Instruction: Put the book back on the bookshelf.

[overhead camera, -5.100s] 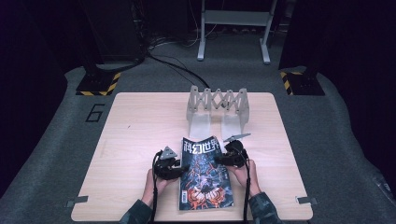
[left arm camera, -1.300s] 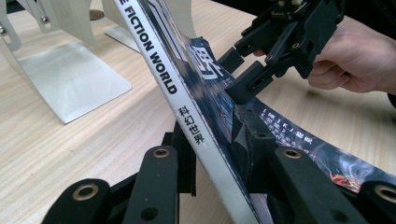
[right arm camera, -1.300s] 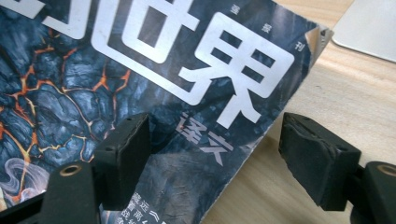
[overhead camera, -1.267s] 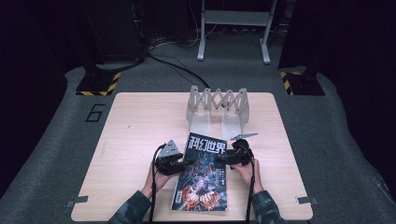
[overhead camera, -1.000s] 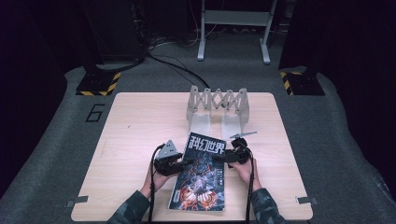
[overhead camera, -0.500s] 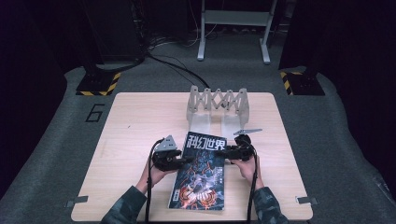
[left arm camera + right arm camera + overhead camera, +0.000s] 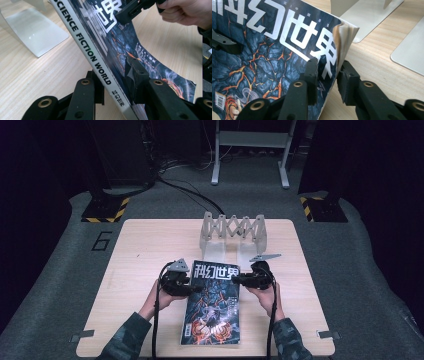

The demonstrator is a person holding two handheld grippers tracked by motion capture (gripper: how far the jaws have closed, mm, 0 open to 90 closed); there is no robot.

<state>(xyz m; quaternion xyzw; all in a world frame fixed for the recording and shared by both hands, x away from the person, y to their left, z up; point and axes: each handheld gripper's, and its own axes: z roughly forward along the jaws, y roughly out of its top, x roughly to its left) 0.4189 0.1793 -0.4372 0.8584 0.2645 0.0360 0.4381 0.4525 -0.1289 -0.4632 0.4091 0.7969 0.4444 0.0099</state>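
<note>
The left gripper is clamped on the spine edge of the magazine: in the left gripper view one black jaw sits under the white spine, printed "SCIENCE FICTION WORLD", and the other presses on the dark cover from above. The right gripper takes the opposite, open edge, one jaw on the cover beside the big white characters and the other against the fanned page edges; its jaws have just been closing and now pinch that edge. In the high view the left gripper and right gripper face each other across the magazine's top end, just below the title band, each in a hand with a camouflage sleeve coming up from the bottom. The top end of the magazine is raised and tilted off the table, while the lower end lies toward the near edge, close to the table's middle line. The cover shows dark cracked rock with orange glowing seams. Beyond the magazine, toward the far edge of the table, stands a grey folding rack with a zigzag lattice and flat plates; its pale base plate lies on the wood just beside the magazine's top corner in both gripper views. The table stands on grey floor marked with a "6".
</note>
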